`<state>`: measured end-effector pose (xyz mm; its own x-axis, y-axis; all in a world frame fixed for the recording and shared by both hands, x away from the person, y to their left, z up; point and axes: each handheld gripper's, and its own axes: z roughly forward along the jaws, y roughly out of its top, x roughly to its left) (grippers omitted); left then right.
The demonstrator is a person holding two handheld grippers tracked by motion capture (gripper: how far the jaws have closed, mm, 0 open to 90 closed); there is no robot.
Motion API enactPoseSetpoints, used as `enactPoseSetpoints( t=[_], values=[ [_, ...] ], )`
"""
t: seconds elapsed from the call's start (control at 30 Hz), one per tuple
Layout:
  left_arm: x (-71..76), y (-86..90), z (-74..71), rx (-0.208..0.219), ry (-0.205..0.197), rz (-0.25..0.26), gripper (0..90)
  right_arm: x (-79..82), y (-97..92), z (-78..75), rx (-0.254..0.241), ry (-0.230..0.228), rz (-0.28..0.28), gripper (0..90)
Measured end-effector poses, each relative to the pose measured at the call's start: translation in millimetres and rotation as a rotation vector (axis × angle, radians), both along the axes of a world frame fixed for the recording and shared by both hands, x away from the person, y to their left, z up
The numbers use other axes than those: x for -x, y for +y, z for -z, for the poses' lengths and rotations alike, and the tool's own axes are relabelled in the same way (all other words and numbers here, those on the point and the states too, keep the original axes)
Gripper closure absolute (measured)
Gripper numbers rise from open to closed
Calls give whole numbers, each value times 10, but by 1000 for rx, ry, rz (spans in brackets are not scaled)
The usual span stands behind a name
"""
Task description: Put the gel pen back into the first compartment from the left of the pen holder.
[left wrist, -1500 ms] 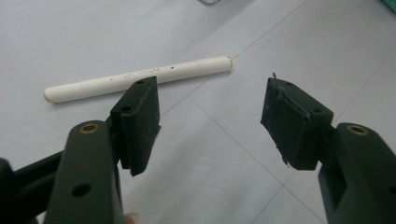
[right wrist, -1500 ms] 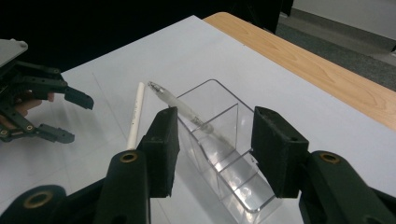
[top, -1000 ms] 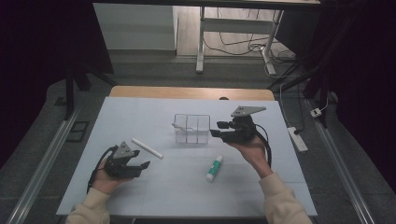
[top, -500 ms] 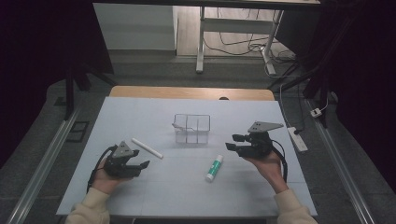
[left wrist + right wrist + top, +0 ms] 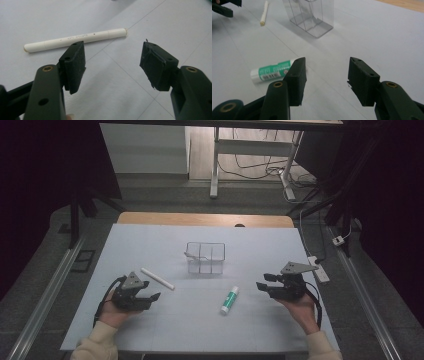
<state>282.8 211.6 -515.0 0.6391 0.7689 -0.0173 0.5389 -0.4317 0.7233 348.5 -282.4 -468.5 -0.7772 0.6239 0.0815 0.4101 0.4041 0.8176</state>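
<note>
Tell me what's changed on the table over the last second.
The right gripper has pulled back from beside the clear box toward the person and out to the table's right side, jaws open and empty. The left gripper, the white stick, the green-and-white tube and the box have stayed put.

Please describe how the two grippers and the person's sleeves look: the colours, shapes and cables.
Both the left gripper and the right gripper are black, each with two blocky jaws faced with dark pads. A grey three-cornered plate sits on top of each, and a black cable trails from each. The sleeves are cream-coloured.
</note>
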Motion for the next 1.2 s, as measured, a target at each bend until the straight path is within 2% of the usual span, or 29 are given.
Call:
enactPoseSetpoints(
  t=[0.07,0.2,0.27,0.3,0.33,0.4,0.57,0.7,0.8,1.0,1.07,1.13,1.2],
  values=[
    [-7,-10,-2,12,2,6,375,4,-49,18,9,5,2,470],
    [-4,-29,8,-5,2,16,375,25,-141,42,1,3,17,467],
    [-19,-32,12,5,6,19,375,30,-180,55,23,-2,20,460],
    [-22,-32,13,8,10,18,375,30,-210,56,12,1,26,460],
    [-20,-32,16,9,10,17,375,25,-247,57,-22,12,33,460],
    [-26,-36,32,2,20,24,374,17,-278,56,-40,14,45,460],
    [-28,-22,20,19,17,26,374,53,-309,84,2,5,50,455],
    [-26,-28,24,9,18,32,373,73,-347,98,16,1,57,455],
    [-11,-32,3,13,15,31,372,92,-362,90,-7,-9,59,454],
    [-27,-27,-32,21,13,36,372,92,-378,135,14,-13,61,450],
    [-49,-29,-60,33,19,52,372,89,-387,155,6,-2,68,449],
    [-92,-27,-127,68,25,77,367,102,-388,160,12,2,70,447],
    [-132,-45,-204,52,15,93,368,141,-399,171,17,-3,69,447]
  ],
)
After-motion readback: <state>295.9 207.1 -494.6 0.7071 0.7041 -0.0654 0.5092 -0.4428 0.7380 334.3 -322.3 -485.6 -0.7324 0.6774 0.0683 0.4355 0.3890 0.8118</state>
